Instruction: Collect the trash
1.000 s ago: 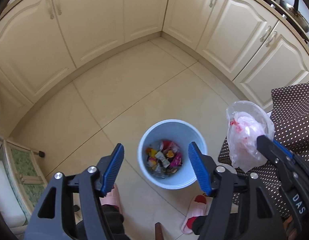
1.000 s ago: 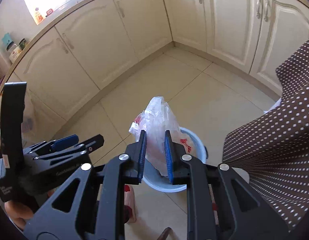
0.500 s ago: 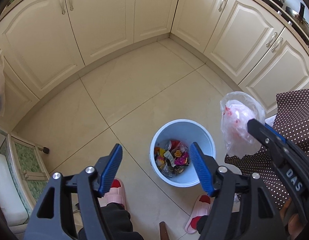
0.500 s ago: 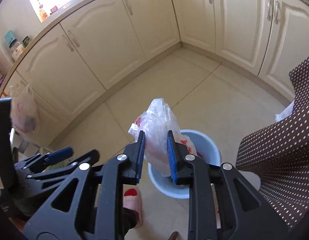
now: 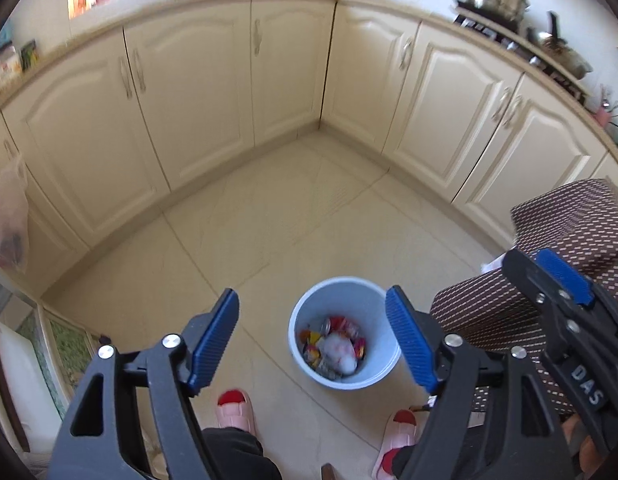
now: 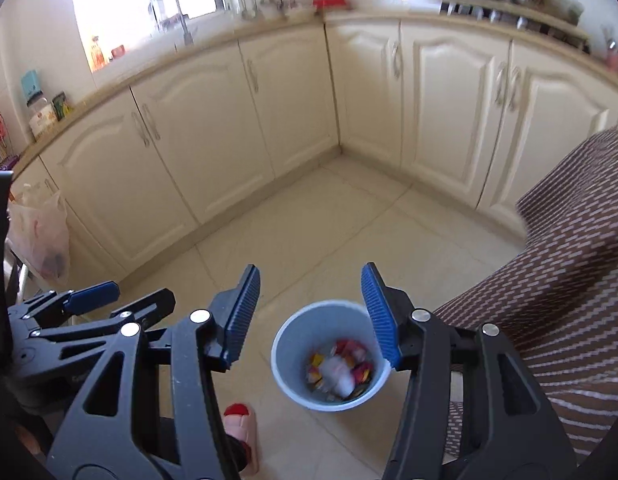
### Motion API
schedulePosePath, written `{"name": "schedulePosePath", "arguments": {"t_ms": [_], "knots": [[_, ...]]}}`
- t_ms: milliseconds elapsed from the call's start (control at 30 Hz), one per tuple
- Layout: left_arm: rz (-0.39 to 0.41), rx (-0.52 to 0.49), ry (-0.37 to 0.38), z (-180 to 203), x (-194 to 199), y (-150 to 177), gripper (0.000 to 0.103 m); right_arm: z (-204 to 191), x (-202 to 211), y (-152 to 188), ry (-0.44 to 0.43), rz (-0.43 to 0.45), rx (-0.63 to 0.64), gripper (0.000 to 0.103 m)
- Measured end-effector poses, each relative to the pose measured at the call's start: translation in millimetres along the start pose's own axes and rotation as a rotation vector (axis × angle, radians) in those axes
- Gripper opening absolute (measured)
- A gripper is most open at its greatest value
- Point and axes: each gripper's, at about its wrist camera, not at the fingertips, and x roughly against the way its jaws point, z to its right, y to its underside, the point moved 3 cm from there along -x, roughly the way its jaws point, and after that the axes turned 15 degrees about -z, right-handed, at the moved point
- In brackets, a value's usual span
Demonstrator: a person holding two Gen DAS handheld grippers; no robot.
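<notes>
Cream cabinets (image 5: 213, 112) behind blue bin (image 6: 293, 384), bag (image 6: 337, 372) inside; both tongs (image 5: 312, 344) (image 6: 311, 314) spread, empty.

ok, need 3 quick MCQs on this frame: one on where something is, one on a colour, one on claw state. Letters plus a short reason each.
1. Where is the white plastic bag?
A. Inside the bin, on top of the wrappers
B. Pinched in the right claw
C. On the floor beside the slippers

2. What colour is the bin?
A. Red
B. Light blue
C. Black

3. How does the right claw stand?
A. Shut on the bag
B. Shut on nothing
C. Open, above the bin

Answers:
1. A: in both views the pale crumpled bag lies in the bin among the coloured wrappers.
2. B: its wall and rim show light blue against the cream floor tiles.
3. C: its blue pads are spread wide with only the bin seen between them; the left claw is open too.
</notes>
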Motion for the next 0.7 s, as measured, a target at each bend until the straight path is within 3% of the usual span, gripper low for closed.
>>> {"name": "schedulePosePath", "arguments": {"t_ms": [267, 400, 700], "knots": [[0.234, -0.089, 0.004, 42.3, 117.2, 34.8, 0.082, 5.2, 135.1, 27.4, 0.078, 0.21, 0.022, 0.067], [0.34, -0.125, 0.05, 61.5, 177.0, 64.3, 0.087, 15.4, 210.2, 58.3, 0.145, 0.319, 0.002, 0.075], [0.499, -0.226, 0.087, 94.7, 271.7, 132.5, 0.093, 35.7, 322.2, 116.8, 0.267, 0.481, -0.081, 0.09]]}}
